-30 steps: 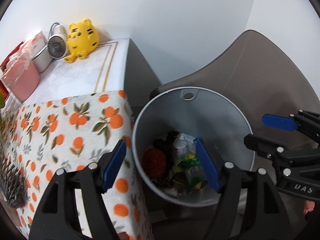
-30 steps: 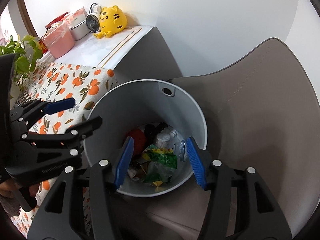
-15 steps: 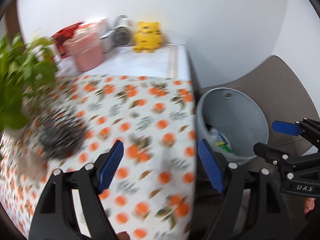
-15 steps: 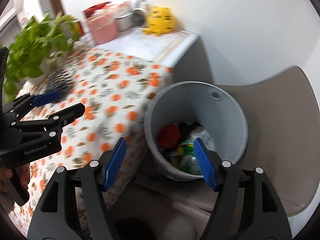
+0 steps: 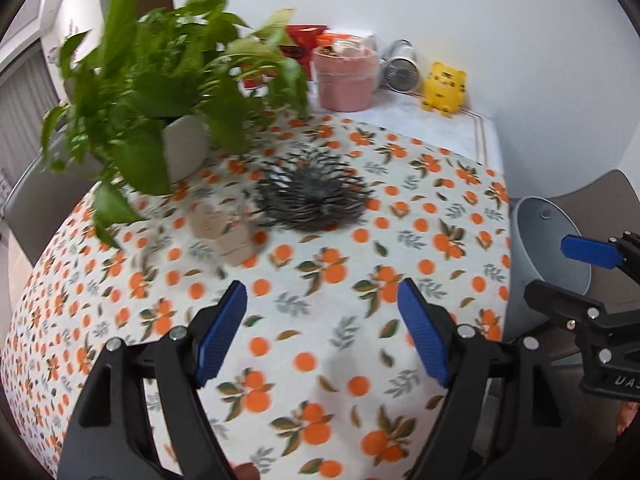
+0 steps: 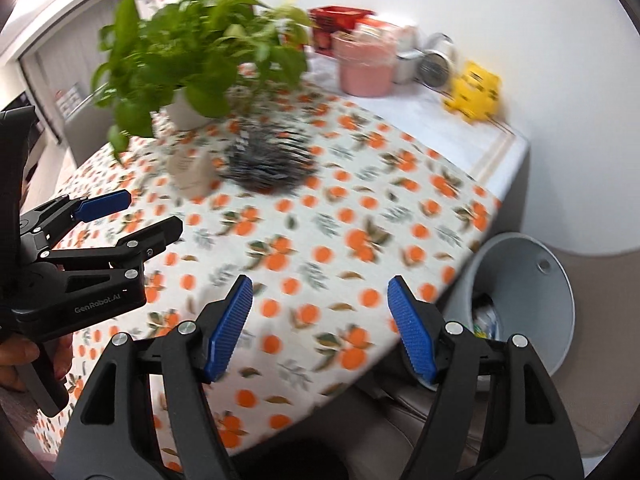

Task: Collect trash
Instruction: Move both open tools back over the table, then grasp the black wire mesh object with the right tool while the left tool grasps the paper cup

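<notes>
**Both grippers empty over the tablecloth**

The left gripper hangs above the orange-print tablecloth with its blue pads wide apart and nothing between them. The right gripper is spread just as wide over the cloth's near edge, also empty.

The grey bin stands off the table's right side, against a beige chair. Trash lies at its bottom, part hidden by the rim.

On the cloth, a crumpled beige paper scrap lies just beside a dark spiky wire basket, near the middle. Behind them is a leafy plant in a white pot. Against the back wall sit a pink tub, a small fan and a yellow tiger toy. Motion blur softens much of the table.
</notes>
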The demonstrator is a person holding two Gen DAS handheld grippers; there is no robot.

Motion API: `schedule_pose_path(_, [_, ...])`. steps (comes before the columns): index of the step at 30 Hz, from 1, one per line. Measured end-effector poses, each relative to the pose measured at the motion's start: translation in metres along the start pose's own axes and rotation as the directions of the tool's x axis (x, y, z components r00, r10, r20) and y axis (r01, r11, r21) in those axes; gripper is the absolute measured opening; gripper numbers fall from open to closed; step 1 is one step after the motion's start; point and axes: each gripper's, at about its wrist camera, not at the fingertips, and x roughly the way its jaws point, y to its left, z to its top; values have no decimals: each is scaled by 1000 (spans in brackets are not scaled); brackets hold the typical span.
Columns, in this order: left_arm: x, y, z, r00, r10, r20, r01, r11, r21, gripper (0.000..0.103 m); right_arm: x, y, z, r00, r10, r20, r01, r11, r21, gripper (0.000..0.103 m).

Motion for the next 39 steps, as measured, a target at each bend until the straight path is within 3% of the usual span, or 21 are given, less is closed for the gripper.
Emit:
schedule_pose_path(5, [-11,31,1,1000,24,20,-24,1000,-18,78,4,27,18,1000,15,13,-14,999,-41,68])
schedule_pose_path(11, [7,49,15,1000,23,18,-22,999,-23,78,28,40,43,1000,15,18,-13,998,-65,68])
schedule_pose_path(25, [118,83,38,997,9,-71,-11,1000,-22,78,123,41,98,999,17,-29,-18,999,-44,68])
schedule_pose_path(29, [135,87,44,998,28,-53,-28,999,-15,79,153,44,110,998,18,-52,-21,998,-55,68])
schedule_pose_path(35, [161,92,47,997,-3,-71,3,1000,-6,79,191,46,117,995,17,-97,-23,998,-62,68])
schedule_pose_path(39, [168,95,43,997,-15,-75,15,1000,-13,69,208,49,115,991,30,-133,-39,997,-63,68])
